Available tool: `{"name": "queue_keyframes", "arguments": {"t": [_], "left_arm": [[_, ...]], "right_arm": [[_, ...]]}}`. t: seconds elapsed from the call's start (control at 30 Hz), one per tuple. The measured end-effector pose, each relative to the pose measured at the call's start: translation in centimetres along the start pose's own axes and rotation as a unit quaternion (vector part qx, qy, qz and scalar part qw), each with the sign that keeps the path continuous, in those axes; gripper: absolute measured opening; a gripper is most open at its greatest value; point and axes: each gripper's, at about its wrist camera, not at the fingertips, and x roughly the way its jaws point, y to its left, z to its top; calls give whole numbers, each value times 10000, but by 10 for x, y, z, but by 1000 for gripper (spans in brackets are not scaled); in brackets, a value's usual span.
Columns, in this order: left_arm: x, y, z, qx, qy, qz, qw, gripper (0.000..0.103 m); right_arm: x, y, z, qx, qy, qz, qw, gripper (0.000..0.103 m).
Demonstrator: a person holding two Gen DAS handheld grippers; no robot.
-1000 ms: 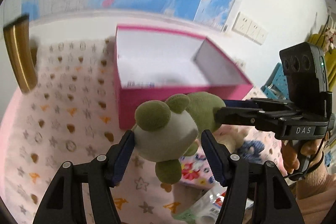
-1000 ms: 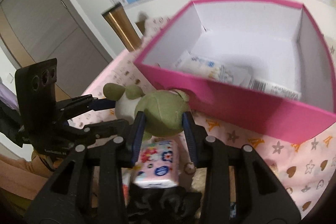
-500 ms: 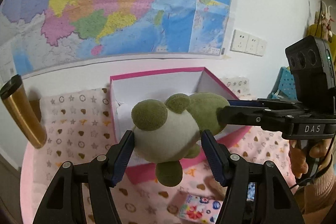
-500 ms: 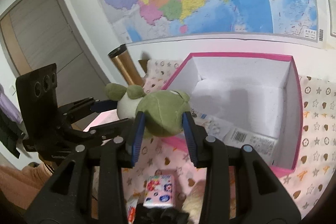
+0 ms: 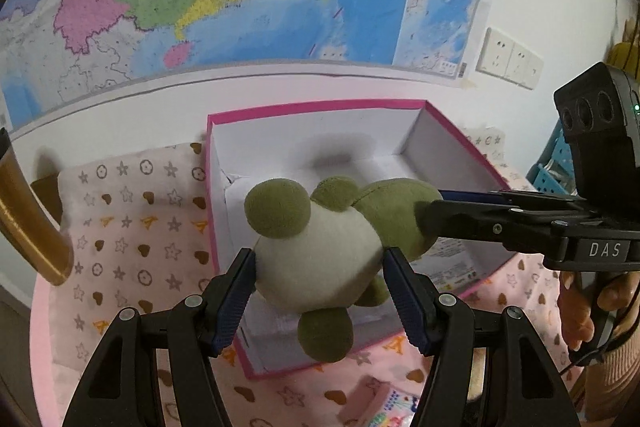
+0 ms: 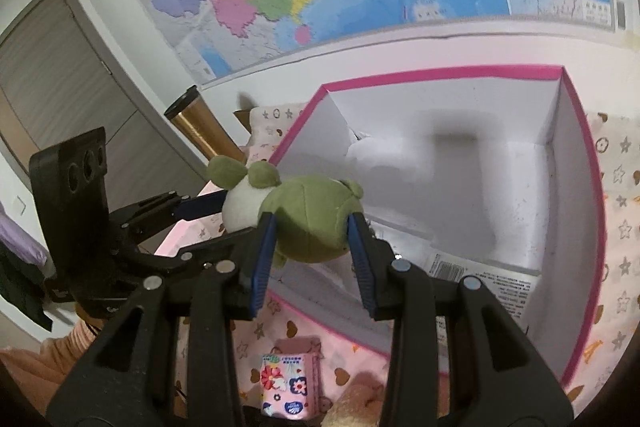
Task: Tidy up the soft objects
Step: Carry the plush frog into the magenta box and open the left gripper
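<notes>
- Both grippers clamp one green-and-cream plush frog (image 5: pixel 320 259): the left gripper (image 5: pixel 318 287) squeezes its pale belly, the right gripper (image 6: pixel 312 251) its green head.
- Lifted from the tablecloth (image 5: pixel 132 227) a second ago, the toy now hangs over the pink box (image 6: pixel 576 227), near its left front corner.
- Release inside looks imminent.

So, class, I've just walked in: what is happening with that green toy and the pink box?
A person holds a green and white plush frog in the air with both tongs at once. The left tongs are shut on its pale belly, the right tongs on its green head. The frog hangs above the near edge of the open pink box, not yet inside. A flowered tissue pack lies on the patterned cloth.
</notes>
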Motion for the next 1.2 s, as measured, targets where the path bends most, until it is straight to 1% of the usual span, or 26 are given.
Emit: {"name": "queue_keyframes", "arguments": {"t": [0.17, 0.27, 0.37, 0.4, 0.47, 0.6, 0.7, 0.83, 0.97, 1.07, 1.2], "left_arm": [[22, 4, 17, 27, 163, 143, 9998, 66], [35, 7, 31, 59, 202, 334, 9992, 67], [43, 10, 39, 4, 130, 662, 9977, 67], [43, 10, 39, 4, 81, 724, 9973, 67], [41, 9, 36, -1, -2, 782, 9969, 68], [32, 6, 28, 62, -207, 898, 9957, 68], [18, 6, 23, 14, -377, 785, 9962, 68], [-7, 4, 11, 8, -579, 608, 9965, 68], [-35, -4, -5, 33, -746, 310, 9967, 68], [-48, -12, -20, 100, -761, 107, 9970, 69], [-57, -24, -41, 200, -653, -126, 9976, 69]], "right_arm": [[15, -14, 10, 195, 14, -118, 9997, 40], [24, -25, 20, 360, -23, -178, 9992, 40], [37, -39, 29, 640, 5, -167, 9978, 43], [41, -44, 30, 751, 56, -148, 9971, 43], [42, -50, 28, 913, 25, -113, 9958, 43], [38, -43, 17, 671, 122, -164, 9975, 43], [24, -30, 9, 393, 137, -138, 9990, 43], [-1, -11, 2, 107, 12, -39, 9999, 43], [-26, 5, -5, -111, -113, 104, 9998, 43], [-46, 15, -12, -208, -191, 162, 9995, 43], [-74, 23, -23, -298, -306, 176, 9989, 43]]}}
